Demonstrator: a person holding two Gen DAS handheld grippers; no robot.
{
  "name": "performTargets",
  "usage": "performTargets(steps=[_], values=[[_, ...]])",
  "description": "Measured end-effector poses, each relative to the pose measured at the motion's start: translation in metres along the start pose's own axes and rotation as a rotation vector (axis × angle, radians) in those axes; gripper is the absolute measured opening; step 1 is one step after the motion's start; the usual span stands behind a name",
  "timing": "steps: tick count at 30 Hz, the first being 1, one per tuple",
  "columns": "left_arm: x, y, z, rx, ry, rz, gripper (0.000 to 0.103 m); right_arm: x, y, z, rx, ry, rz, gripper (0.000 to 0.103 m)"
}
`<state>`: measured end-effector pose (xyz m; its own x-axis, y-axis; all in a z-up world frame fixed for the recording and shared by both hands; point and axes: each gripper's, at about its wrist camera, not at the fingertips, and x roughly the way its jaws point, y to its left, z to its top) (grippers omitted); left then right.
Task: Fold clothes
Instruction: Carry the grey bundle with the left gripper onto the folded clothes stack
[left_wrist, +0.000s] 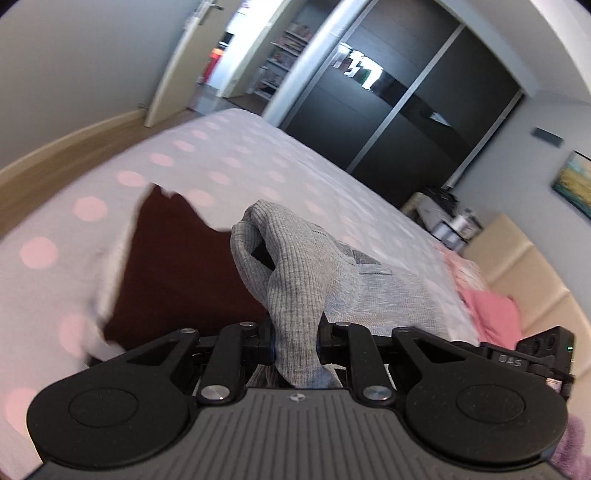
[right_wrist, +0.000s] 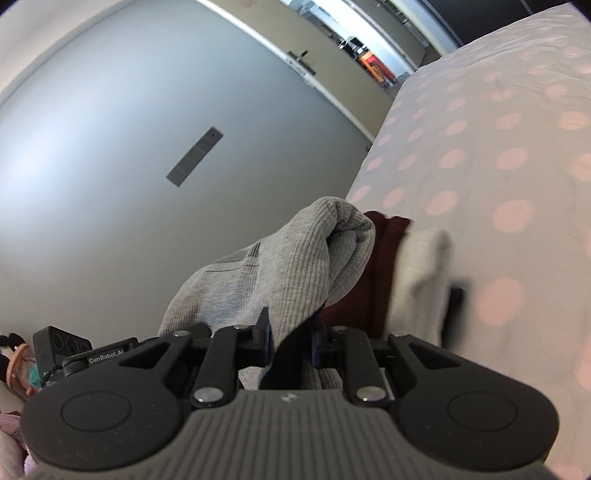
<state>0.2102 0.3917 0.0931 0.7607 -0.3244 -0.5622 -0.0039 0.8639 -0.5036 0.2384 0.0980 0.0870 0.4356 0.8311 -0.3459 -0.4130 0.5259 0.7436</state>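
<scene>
The grey ribbed garment (left_wrist: 295, 280) is caught in both of your claws at once — in the left wrist view a bunched band of it runs straight down between the fingers of your left gripper (left_wrist: 295, 347), which are closed tight on the cloth, while the rest of the fabric rises ahead of the claw, humps over, and spreads away to its right. In the right wrist view the same grey knit (right_wrist: 291, 273) passes between the fingers of your right gripper (right_wrist: 290, 345), clamped there too, and bulges up ahead of the claw before trailing off to its left. Just behind the grey cloth, ahead and to the left of your left claw, a dark maroon cloth (left_wrist: 177, 266) hangs with a pale edge beside it; from your right claw it shows ahead and slightly right as the maroon fabric (right_wrist: 369, 280), touching a blurred cream cloth (right_wrist: 417, 280) on its right. Beyond all of this lies the bed cover (left_wrist: 229, 155) with pink dots — it fills the space ahead of your left claw and the whole right side past your right claw. Far ahead of the left claw stand the dark wardrobe doors (left_wrist: 388, 122), and to its right a pink folded cloth (left_wrist: 491, 314) lies near a beige headboard (left_wrist: 524, 280).
</scene>
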Motion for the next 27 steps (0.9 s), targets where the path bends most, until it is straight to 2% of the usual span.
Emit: performTargets(steps=[3, 7, 11, 14, 19, 20, 21, 22, 23, 24, 25, 27], values=[[0.022, 0.025, 0.02, -0.009, 0.004, 0.035, 0.015, 0.047, 0.001, 0.013, 0.013, 0.021, 0.005, 0.021], [0.053, 0.052, 0.04, 0.007, 0.016, 0.034, 0.015, 0.091, -0.016, 0.027, 0.052, 0.025, -0.003, 0.021], [0.088, 0.073, 0.047, 0.037, 0.059, 0.026, 0.015, 0.113, -0.048, 0.026, 0.092, 0.039, -0.034, 0.021], [0.105, 0.088, 0.039, 0.069, 0.096, 0.027, 0.015, 0.127, -0.071, 0.019, 0.119, 0.055, -0.051, 0.021], [0.106, 0.099, 0.028, 0.053, 0.06, -0.013, 0.021, 0.132, -0.085, 0.011, 0.086, 0.061, -0.056, 0.023], [0.102, 0.097, 0.027, 0.06, 0.047, -0.01, 0.021, 0.129, -0.081, 0.013, 0.064, 0.063, -0.049, 0.025], [0.095, 0.093, 0.026, 0.078, 0.028, 0.0, 0.022, 0.123, -0.077, 0.014, 0.036, 0.059, -0.047, 0.032], [0.085, 0.087, 0.024, 0.106, 0.004, 0.022, 0.027, 0.115, -0.069, 0.015, -0.011, 0.04, -0.057, 0.045], [0.074, 0.082, 0.021, 0.132, -0.026, 0.042, 0.03, 0.106, -0.062, 0.016, -0.061, 0.018, -0.069, 0.049], [0.061, 0.076, 0.018, 0.155, -0.067, 0.057, 0.039, 0.097, -0.055, 0.017, -0.118, -0.012, -0.085, 0.051], [0.05, 0.07, 0.016, 0.174, -0.104, 0.067, 0.042, 0.089, -0.048, 0.017, -0.177, -0.043, -0.1, 0.049], [0.031, 0.059, 0.011, 0.199, -0.157, 0.065, 0.041, 0.076, -0.03, 0.016, -0.304, -0.104, -0.12, 0.043]])
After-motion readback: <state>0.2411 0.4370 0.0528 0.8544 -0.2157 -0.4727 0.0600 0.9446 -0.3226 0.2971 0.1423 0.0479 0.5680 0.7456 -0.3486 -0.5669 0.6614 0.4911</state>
